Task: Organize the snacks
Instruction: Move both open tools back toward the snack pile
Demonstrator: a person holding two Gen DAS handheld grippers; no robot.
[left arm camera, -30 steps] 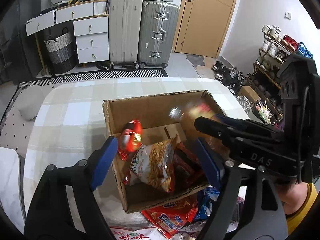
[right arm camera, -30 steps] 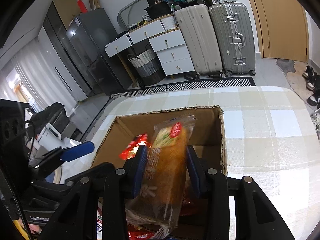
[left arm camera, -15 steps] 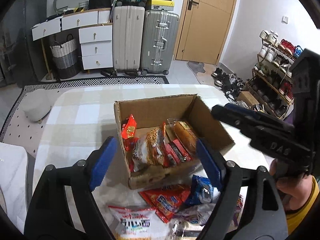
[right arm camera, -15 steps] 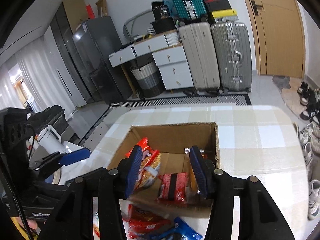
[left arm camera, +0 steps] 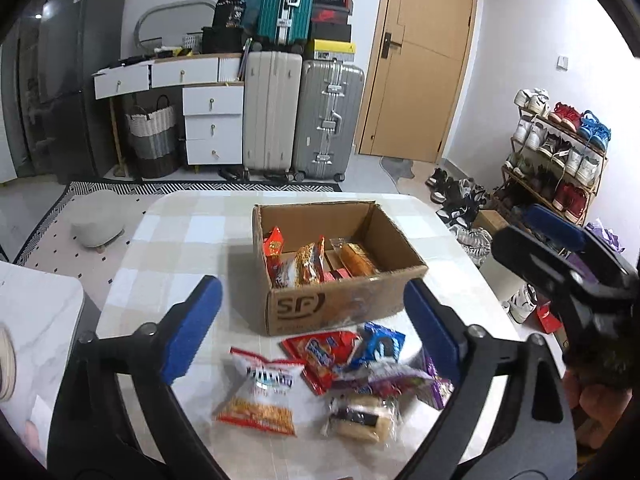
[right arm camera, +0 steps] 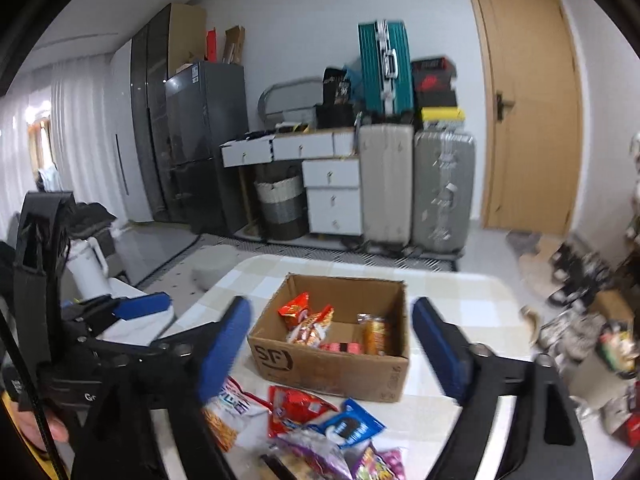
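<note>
Left tongs (left arm camera: pixel 314 330), jaws just spread wide and grasping nothing, hover above the loose snacks at the near edge of the checked surface (left arm camera: pixel 180 232): a white-and-orange packet (left arm camera: pixel 262 394), a red packet (left arm camera: pixel 320 354), a blue packet (left arm camera: pixel 380 342). Behind them stands the open cardboard box (left arm camera: pixel 340 308), holding a red sachet (left arm camera: pixel 273 246), a noodle bag (left arm camera: pixel 302 266) and a bread loaf (left arm camera: pixel 358 260). Right tongs (right arm camera: pixel 332 350), jaws likewise just released and empty, frame the box from the near side.

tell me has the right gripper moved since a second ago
Yes. The right gripper has pulled back from over the cardboard box, jaws just opening, empty; the bread pack now lies inside.
</note>
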